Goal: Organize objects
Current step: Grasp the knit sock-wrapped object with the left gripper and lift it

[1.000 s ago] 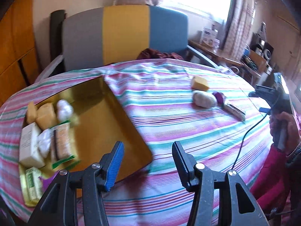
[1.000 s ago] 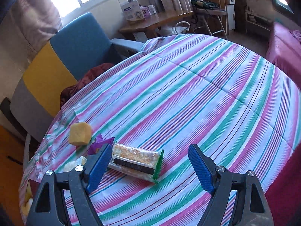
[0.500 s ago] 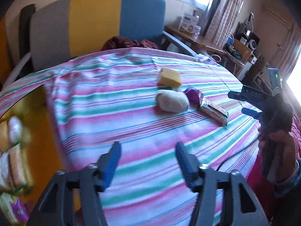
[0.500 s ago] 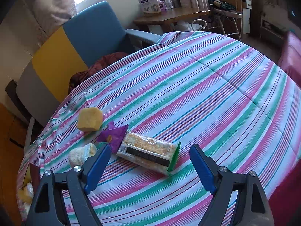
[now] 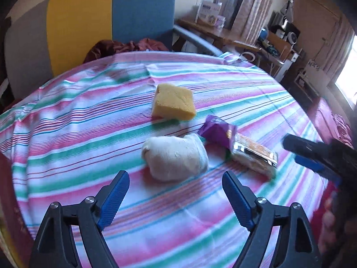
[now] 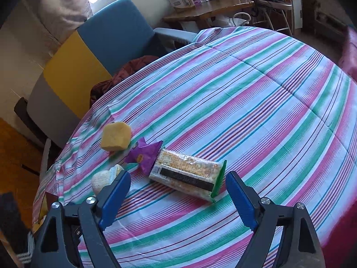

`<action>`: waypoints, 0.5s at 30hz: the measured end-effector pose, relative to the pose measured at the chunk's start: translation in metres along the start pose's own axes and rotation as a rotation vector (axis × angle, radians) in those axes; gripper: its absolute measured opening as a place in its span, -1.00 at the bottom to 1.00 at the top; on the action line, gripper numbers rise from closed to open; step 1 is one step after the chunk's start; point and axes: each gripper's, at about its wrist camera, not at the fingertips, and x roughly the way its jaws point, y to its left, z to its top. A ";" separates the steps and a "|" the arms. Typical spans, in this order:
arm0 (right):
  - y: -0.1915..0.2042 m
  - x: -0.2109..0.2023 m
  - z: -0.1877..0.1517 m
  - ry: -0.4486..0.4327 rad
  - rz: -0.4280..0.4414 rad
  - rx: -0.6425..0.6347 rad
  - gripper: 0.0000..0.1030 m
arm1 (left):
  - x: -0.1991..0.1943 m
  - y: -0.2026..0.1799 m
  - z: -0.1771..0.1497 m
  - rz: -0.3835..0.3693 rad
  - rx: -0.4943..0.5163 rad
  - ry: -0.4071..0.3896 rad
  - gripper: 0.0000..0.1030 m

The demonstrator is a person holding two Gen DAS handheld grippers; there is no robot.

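On the striped tablecloth (image 5: 67, 134) lie a rolled white sock (image 5: 174, 156), a yellow sponge (image 5: 173, 101), a purple wrapper (image 5: 217, 131) and a clear cracker pack (image 5: 254, 154). My left gripper (image 5: 176, 192) is open and empty, just short of the sock. My right gripper (image 6: 176, 189) is open and empty, its jaws either side of the near end of the cracker pack (image 6: 189, 174). The right wrist view also shows the sponge (image 6: 116, 139), the wrapper (image 6: 144, 155) and the sock (image 6: 104, 178). The right gripper (image 5: 312, 156) shows at the right of the left wrist view.
A grey, yellow and blue chair (image 5: 89, 26) with a dark red cloth (image 5: 125, 47) on its seat stands behind the table. A cluttered wooden desk (image 6: 207, 11) lies beyond. The table edge falls away at the right to a red cover (image 6: 350, 53).
My left gripper swung right from the gold tray and closed in on the sock. My right gripper moved forward so the cracker pack sits between its jaws.
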 end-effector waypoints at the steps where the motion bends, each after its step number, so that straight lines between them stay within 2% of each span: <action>1: 0.000 0.001 0.000 0.003 0.005 0.000 0.70 | 0.005 0.000 0.002 -0.006 0.006 0.005 0.69; 5: 0.001 0.004 -0.001 0.018 0.017 0.001 0.71 | 0.023 -0.005 0.011 -0.001 0.015 0.024 0.70; 10: 0.002 0.007 -0.001 0.028 0.023 0.002 0.71 | 0.049 -0.010 0.019 0.047 0.054 0.041 0.77; 11: 0.002 0.007 -0.001 0.029 0.022 0.002 0.71 | 0.055 -0.006 0.020 0.054 0.044 0.056 0.70; 12: 0.002 0.007 -0.001 0.028 0.020 0.003 0.71 | 0.058 -0.001 0.019 0.053 0.026 0.071 0.42; 13: 0.001 0.007 -0.001 0.026 0.017 0.002 0.71 | 0.058 0.005 0.017 0.021 -0.005 0.073 0.43; 15: 0.001 0.007 -0.001 0.025 0.013 0.000 0.71 | 0.047 0.012 0.011 0.002 -0.035 0.054 0.40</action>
